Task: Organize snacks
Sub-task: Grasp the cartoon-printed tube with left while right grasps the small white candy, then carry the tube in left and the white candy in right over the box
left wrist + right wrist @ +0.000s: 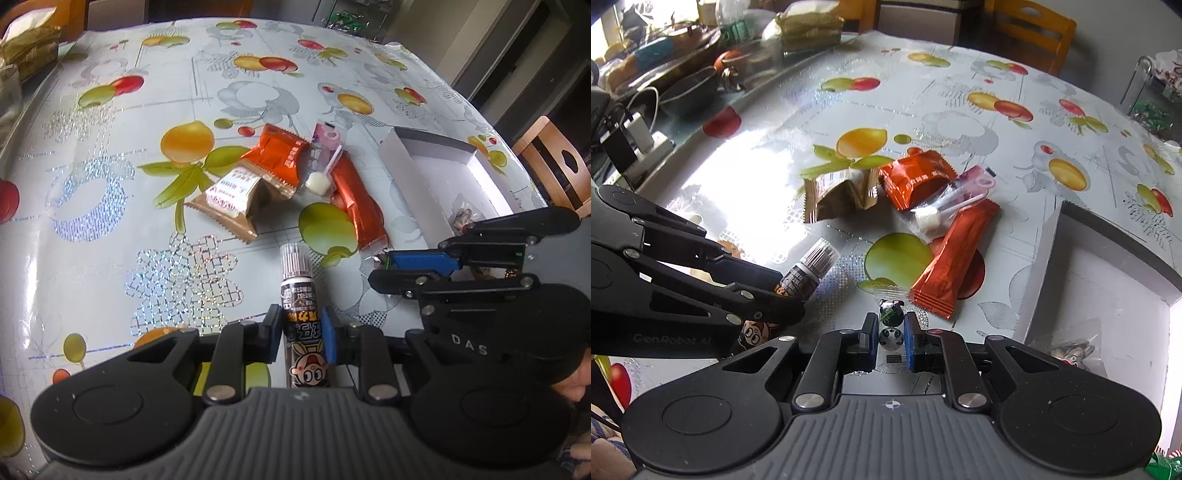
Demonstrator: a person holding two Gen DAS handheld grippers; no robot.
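Near counter's front edge: left gripper (301,328) jaws clamp dark stick packet (302,317); right gripper (891,332) jaws clamp panda candy (891,338)
Advice: lift both straight, carry to white box (1108,295)

We've got the left gripper (301,334) clamped on a dark snack stick (301,314); more snack packets (273,162) sit on the surface (110,155).

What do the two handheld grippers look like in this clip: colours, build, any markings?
Both match: the left gripper and right gripper have ribbed grey bodies, black linkage arms with silver rivets, and black fingers, one with a blue pad. White lettering "GenRobot.AI" marks the left one's side. No cables or sleeves show.
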